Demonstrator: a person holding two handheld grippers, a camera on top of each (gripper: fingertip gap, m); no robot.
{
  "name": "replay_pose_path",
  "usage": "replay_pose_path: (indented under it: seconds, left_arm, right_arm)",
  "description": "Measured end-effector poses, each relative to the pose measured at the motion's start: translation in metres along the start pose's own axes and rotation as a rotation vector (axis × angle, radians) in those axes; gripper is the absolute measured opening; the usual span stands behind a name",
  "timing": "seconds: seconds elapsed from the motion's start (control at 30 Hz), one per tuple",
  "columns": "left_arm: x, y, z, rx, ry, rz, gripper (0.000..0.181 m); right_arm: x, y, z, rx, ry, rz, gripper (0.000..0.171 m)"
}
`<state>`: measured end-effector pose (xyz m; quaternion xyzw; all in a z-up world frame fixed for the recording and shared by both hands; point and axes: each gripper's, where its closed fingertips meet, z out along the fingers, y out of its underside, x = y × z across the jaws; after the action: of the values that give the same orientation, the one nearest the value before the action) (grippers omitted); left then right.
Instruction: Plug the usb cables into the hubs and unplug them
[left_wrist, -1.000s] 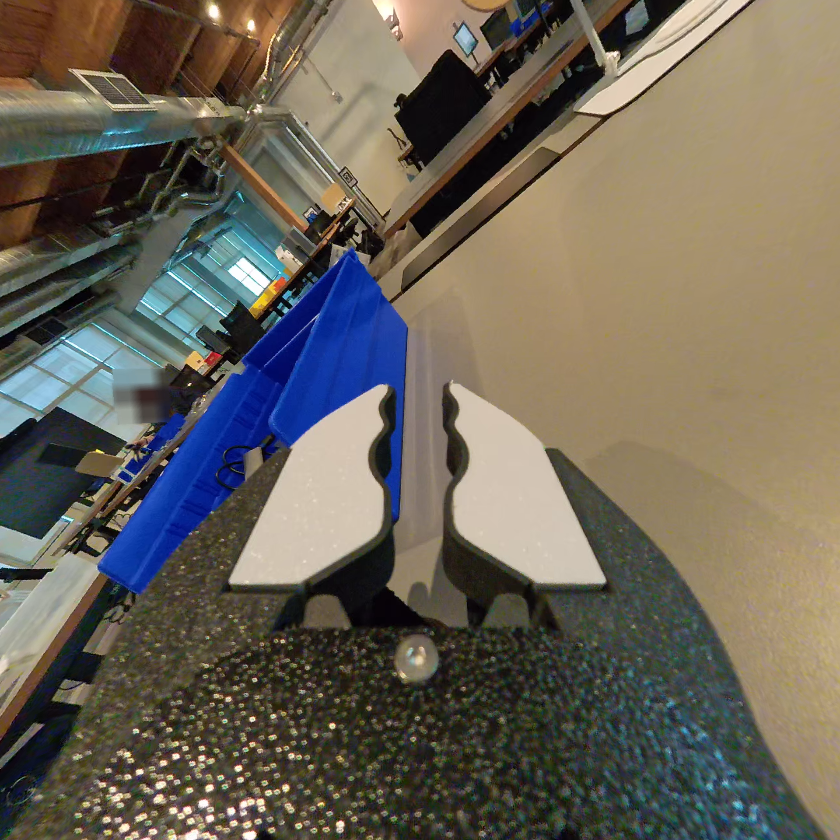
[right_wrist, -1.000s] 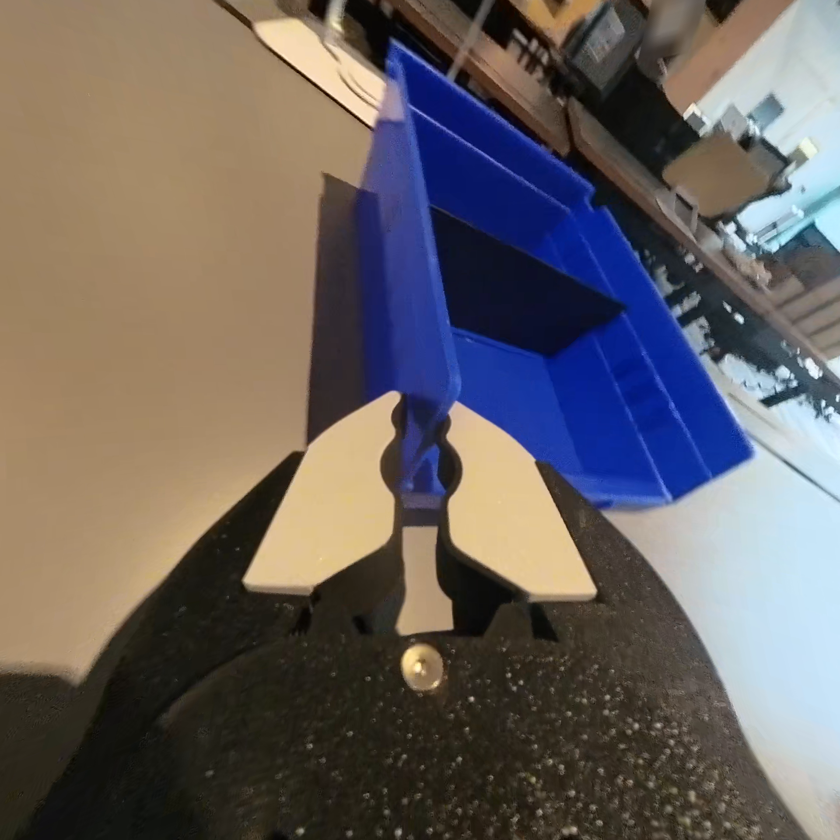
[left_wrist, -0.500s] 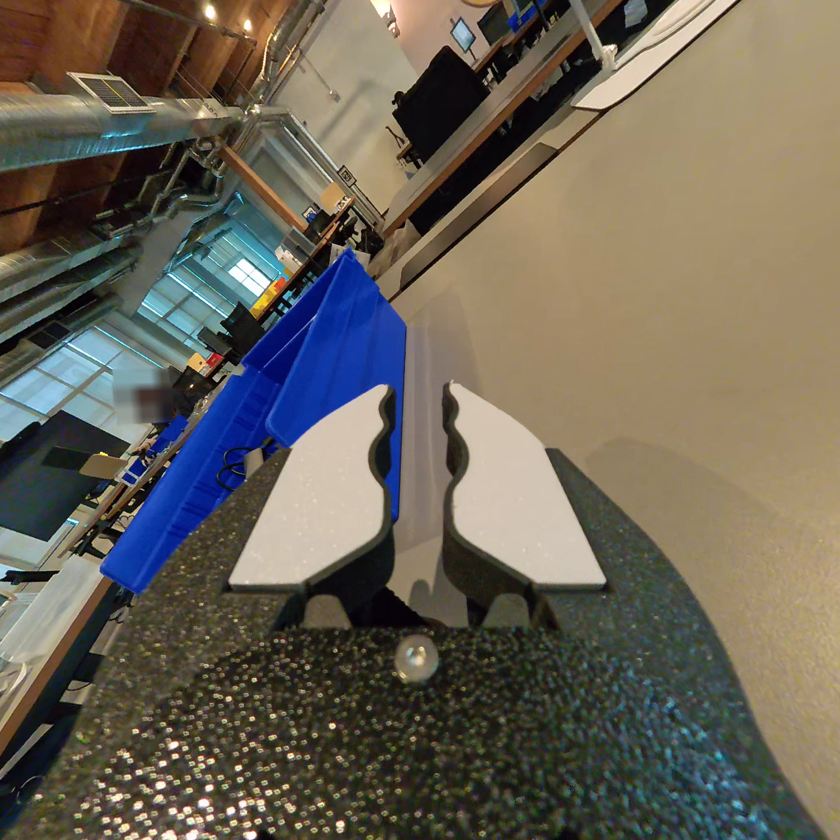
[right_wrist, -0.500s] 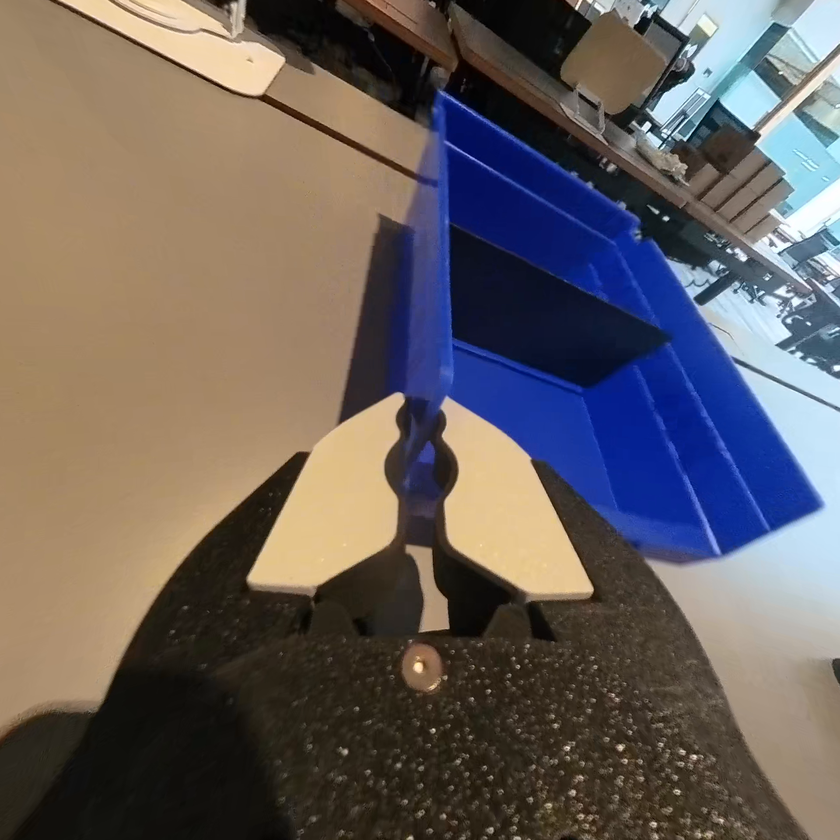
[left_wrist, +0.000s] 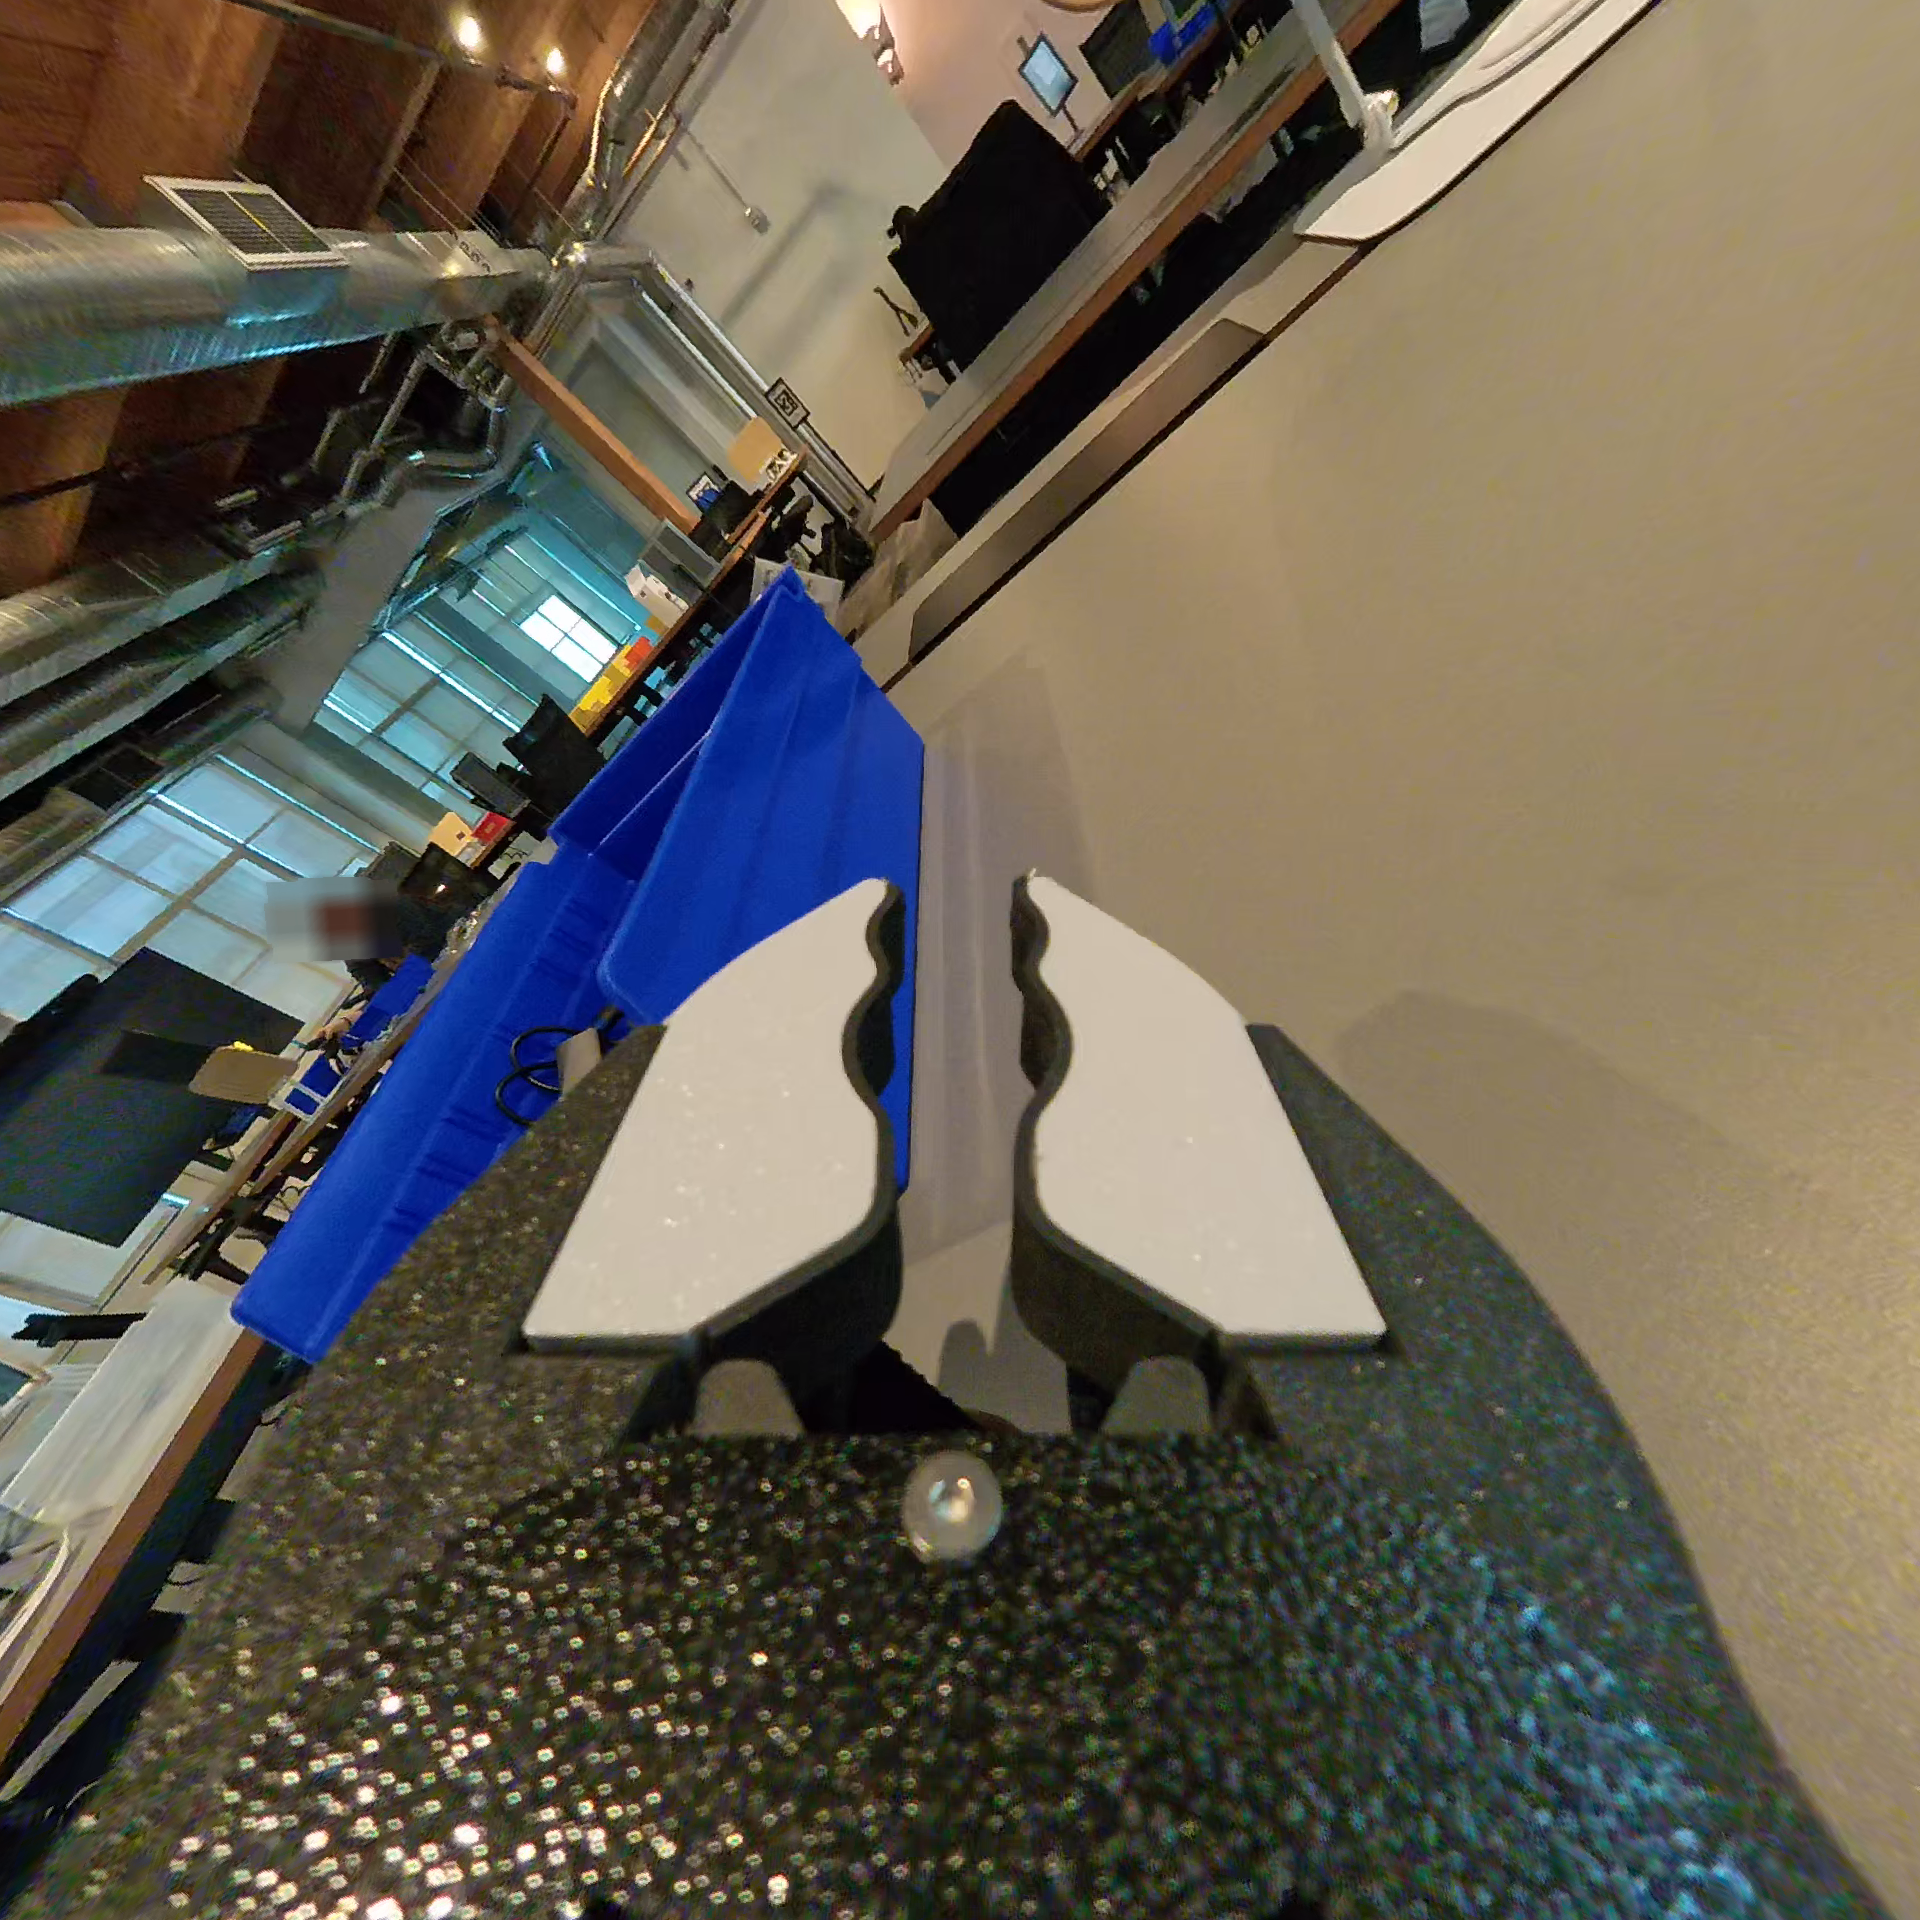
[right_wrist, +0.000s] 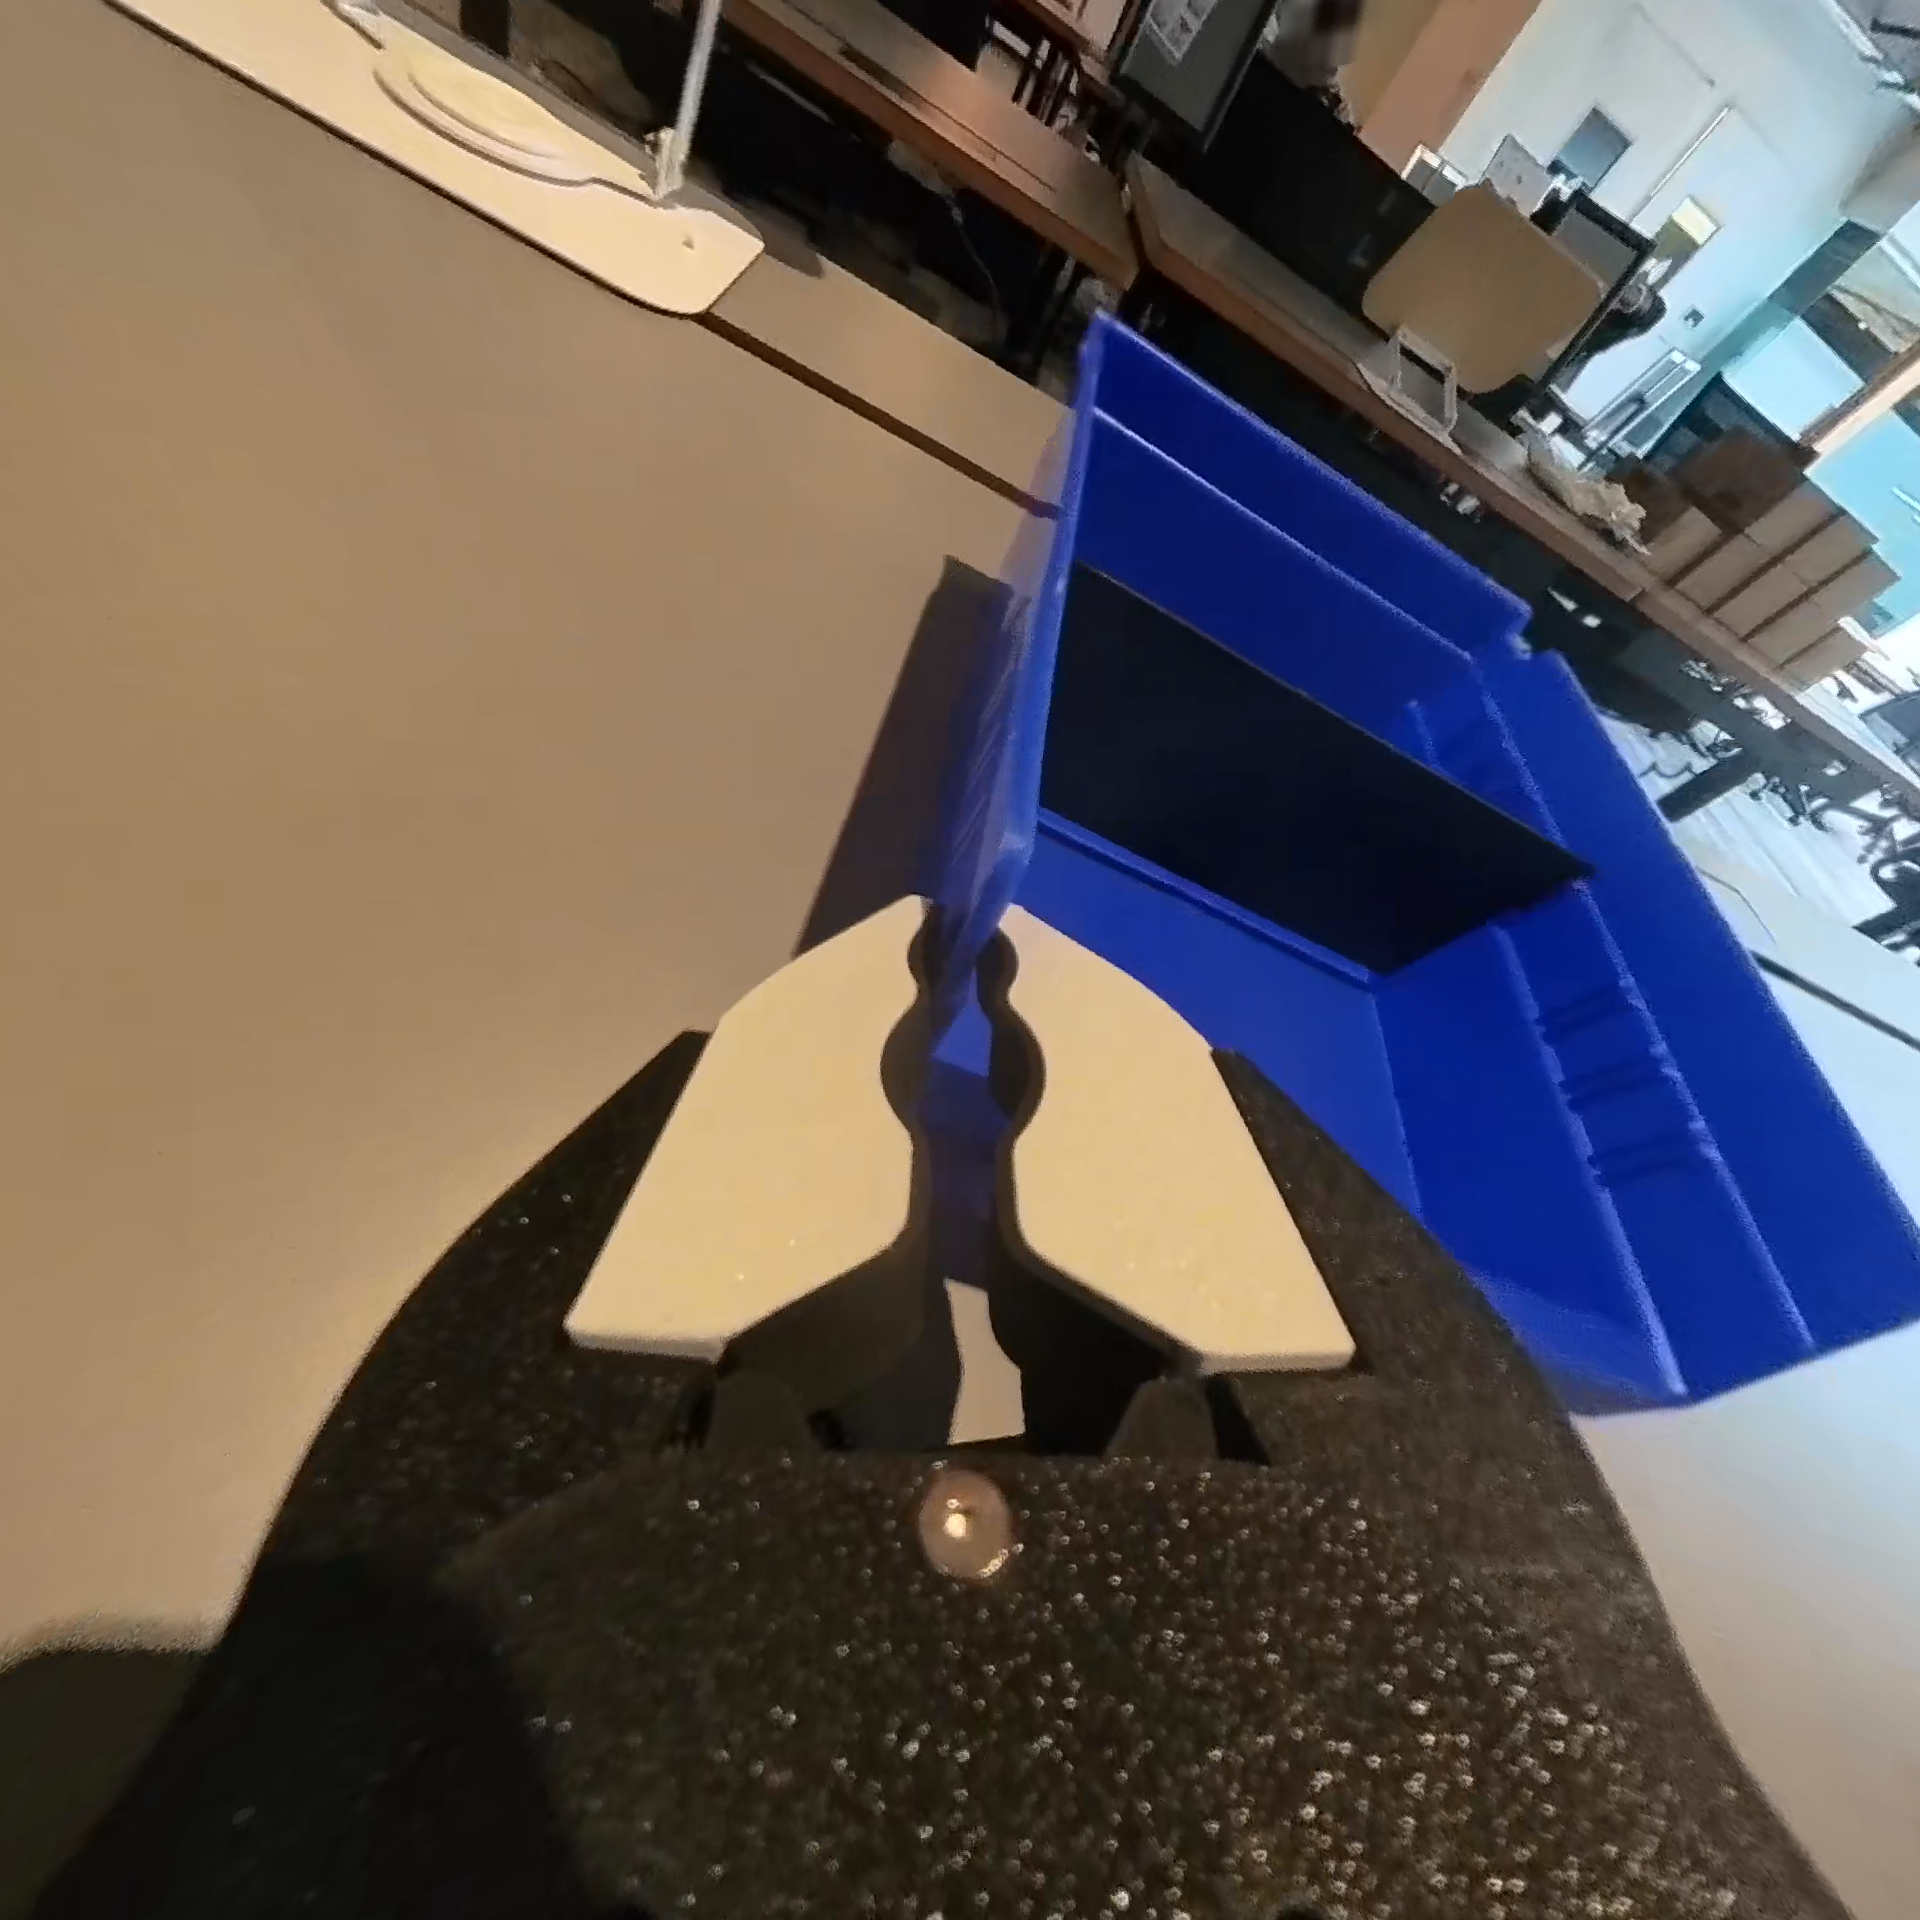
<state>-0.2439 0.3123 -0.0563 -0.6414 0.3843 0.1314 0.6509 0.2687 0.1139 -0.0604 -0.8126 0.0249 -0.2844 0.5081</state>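
Two grippers work the blue bin: the right gripper (right_wrist: 961, 935) is clenched on the blue bin (right_wrist: 1455, 1039) wall, seemingly to shift it, the left gripper (left_wrist: 951, 904) waits released, and a black cable (left_wrist: 525, 1081) lies inside at nine o'clock; no hub is visible.

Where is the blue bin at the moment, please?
In the right wrist view, the blue bin rests on the beige table, its near wall clamped between the right gripper fingers.
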Motion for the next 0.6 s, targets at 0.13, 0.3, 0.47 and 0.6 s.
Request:
replay_pose_path:
  seconds: [0.13,0.3,0.47,0.6]
  left_arm:
    - [0.0011,0.0,-0.0002,-0.002,0.001,0.006,0.019]
    - [0.0013,0.0004,0.0002,-0.005,0.002,0.008,0.019]
    - [0.0016,0.0005,0.0003,-0.005,0.001,0.009,0.019]
    - [0.0014,0.0004,0.0002,-0.004,0.001,0.007,0.019]
  right_arm:
    - [0.0055,0.0006,0.0057,0.026,-0.038,0.041,0.006]
    - [0.0056,0.0005,0.0064,0.021,0.0,0.038,0.006]
    - [0.0011,-0.0028,0.0087,0.025,0.004,0.036,0.006]
    - [0.0011,-0.0029,0.0085,0.034,0.011,0.029,0.006]
